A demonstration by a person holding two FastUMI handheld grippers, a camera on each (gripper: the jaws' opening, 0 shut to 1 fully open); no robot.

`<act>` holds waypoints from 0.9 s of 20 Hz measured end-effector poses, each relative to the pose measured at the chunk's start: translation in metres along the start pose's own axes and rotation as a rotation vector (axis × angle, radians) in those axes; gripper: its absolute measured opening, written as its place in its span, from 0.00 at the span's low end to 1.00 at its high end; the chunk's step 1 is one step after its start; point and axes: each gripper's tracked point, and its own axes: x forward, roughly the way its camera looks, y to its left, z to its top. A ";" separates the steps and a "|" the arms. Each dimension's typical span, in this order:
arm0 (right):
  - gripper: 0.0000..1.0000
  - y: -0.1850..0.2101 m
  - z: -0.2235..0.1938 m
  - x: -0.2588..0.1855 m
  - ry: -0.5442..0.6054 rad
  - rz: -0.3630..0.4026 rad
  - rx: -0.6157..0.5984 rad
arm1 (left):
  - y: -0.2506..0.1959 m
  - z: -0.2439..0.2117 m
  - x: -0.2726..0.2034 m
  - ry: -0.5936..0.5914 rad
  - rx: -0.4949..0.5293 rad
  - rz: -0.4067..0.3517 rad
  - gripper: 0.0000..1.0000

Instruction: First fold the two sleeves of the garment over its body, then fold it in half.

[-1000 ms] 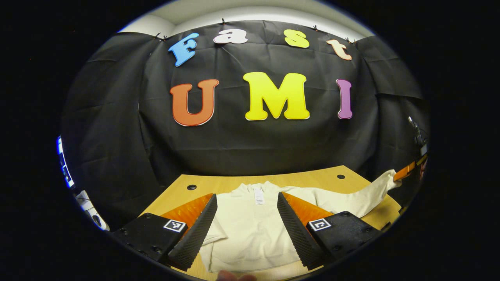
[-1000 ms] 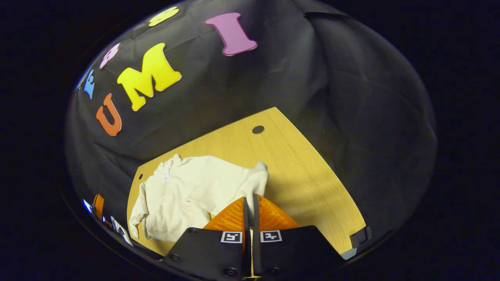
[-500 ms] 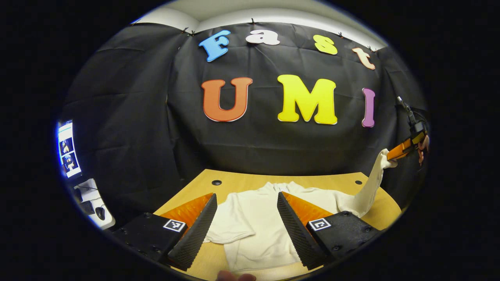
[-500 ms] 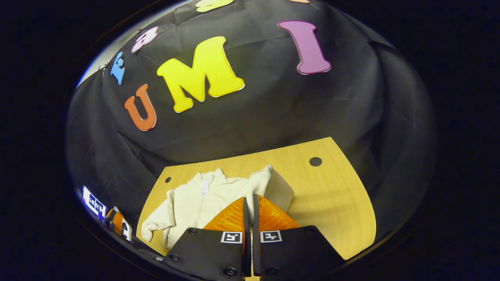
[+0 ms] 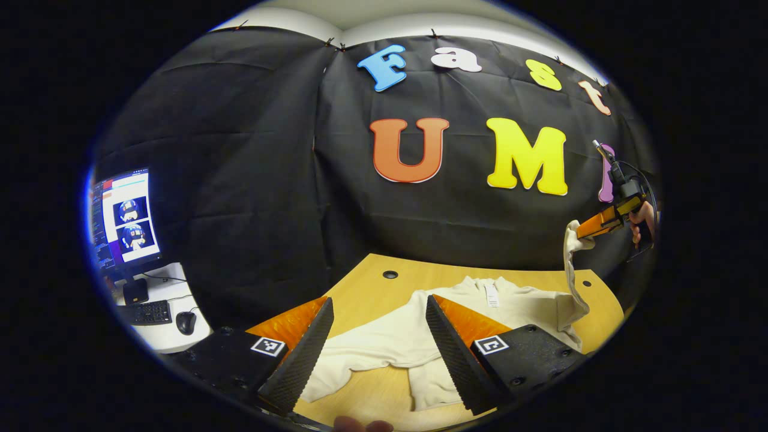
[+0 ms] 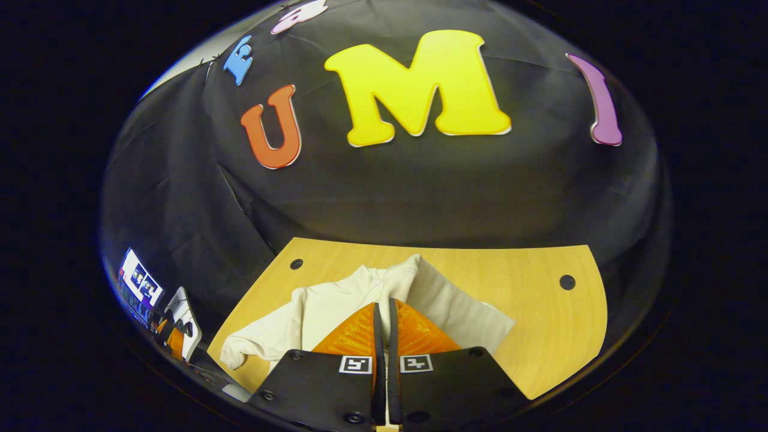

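My right fingers (image 6: 381, 318) pinch the sweater's (image 5: 456, 312) soft, light sleeve cuff (image 6: 401, 277); my left fingers (image 5: 378, 342) gape empty above its other sleeve (image 5: 360, 351).

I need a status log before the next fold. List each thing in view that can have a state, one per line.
Right gripper: shut on the right sleeve.
Right sleeve: lifted off the table, hanging from its cuff.
Left gripper: open, holding nothing.
Left sleeve: lying spread on the table, not yet folded.
Garment: flat on the table, collar away from the person.
Monitor: switched on.
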 end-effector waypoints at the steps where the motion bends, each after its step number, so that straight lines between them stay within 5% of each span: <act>1: 0.02 0.014 -0.002 0.016 0.011 0.011 -0.011 | 0.010 -0.001 -0.001 0.002 0.001 0.016 0.98; 9: 0.02 0.120 -0.060 0.159 0.137 0.087 -0.175 | 0.076 -0.018 -0.004 0.036 -0.002 0.114 0.98; 18: 0.02 0.163 -0.140 0.272 0.216 0.056 -0.234 | 0.100 -0.038 0.005 0.086 0.033 0.135 0.98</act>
